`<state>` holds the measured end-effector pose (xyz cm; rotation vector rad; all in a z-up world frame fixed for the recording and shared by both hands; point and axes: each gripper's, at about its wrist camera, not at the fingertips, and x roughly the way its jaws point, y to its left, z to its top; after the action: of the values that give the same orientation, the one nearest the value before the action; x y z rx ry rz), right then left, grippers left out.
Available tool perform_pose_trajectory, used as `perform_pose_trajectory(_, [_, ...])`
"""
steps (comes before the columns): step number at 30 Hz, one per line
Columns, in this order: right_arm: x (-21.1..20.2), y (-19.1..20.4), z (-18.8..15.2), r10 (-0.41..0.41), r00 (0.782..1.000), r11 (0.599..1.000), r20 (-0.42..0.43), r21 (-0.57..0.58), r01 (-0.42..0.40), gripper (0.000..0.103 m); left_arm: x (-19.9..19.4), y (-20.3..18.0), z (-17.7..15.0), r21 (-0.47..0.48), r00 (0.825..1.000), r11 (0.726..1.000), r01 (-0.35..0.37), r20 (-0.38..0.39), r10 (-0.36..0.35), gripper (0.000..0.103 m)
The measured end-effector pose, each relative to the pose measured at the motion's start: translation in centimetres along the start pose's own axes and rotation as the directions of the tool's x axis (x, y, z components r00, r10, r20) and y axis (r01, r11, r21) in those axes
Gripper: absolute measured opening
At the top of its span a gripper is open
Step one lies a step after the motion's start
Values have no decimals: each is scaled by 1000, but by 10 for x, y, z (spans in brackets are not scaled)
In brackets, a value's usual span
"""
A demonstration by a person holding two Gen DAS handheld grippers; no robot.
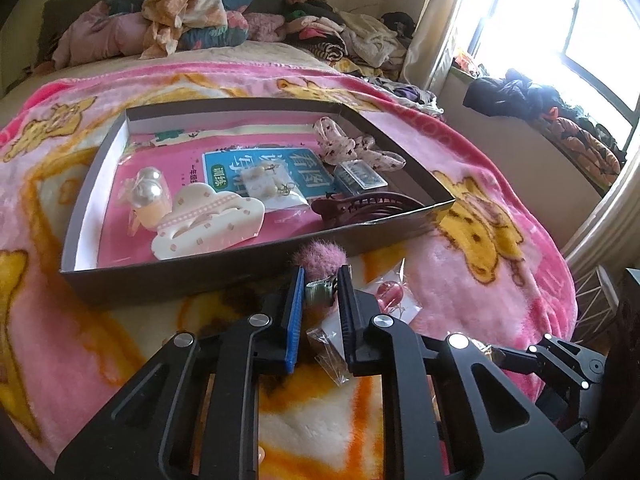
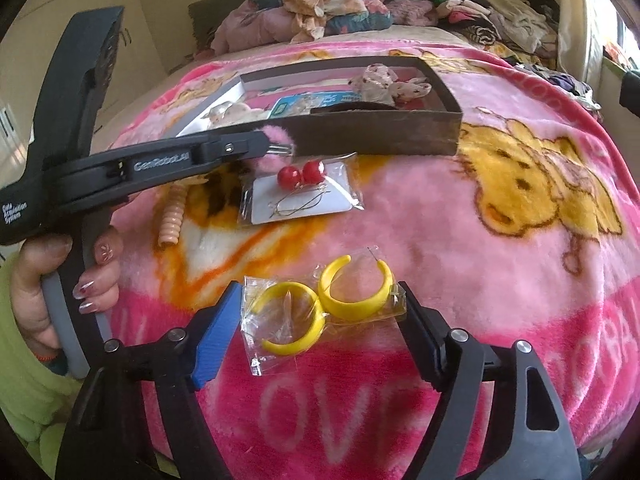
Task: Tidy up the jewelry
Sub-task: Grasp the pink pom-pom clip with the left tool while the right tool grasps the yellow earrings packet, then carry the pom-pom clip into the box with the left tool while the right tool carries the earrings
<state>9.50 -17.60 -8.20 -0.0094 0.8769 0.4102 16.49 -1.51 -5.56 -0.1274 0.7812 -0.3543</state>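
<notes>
Take the cardboard tray (image 1: 224,276) on the bed as your landmark. Inside it, from its left end: a pearl hair piece (image 1: 149,188), a cream claw clip (image 1: 208,222), a small bag of earrings (image 1: 276,190), a dark claw clip (image 1: 360,206) and a spotted fabric bow (image 1: 352,146) at the far right.

Just in front of the tray's near wall, your left gripper (image 1: 320,280) has its fingers nearly pressed together, pinching the metal clip of a pink pompom hair clip (image 1: 318,258). The fluff is soft and gives no purchase, so the stiff clip looks like the right place to hold; it should be very light.

Right of that, still near the tray's front wall, lies a carded pair of red bead earrings (image 2: 302,174) in a clear sleeve.

Further from the tray, towards you, your right gripper (image 2: 320,312) has its fingers spread wide on either side of a bagged pair of yellow hoop earrings (image 2: 320,308), not yet squeezing. The bag is likely slippery and the hoops rigid but light: close across the hoops themselves, not the loose film, and gently, since the thin posts could bend.
</notes>
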Motion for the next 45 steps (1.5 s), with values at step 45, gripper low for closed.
perform_pose_trajectory(45, [-45,-49,63,-112,973,993,201,68,100,73,-24,-16,48,24,992,1000,16,122,-19,7])
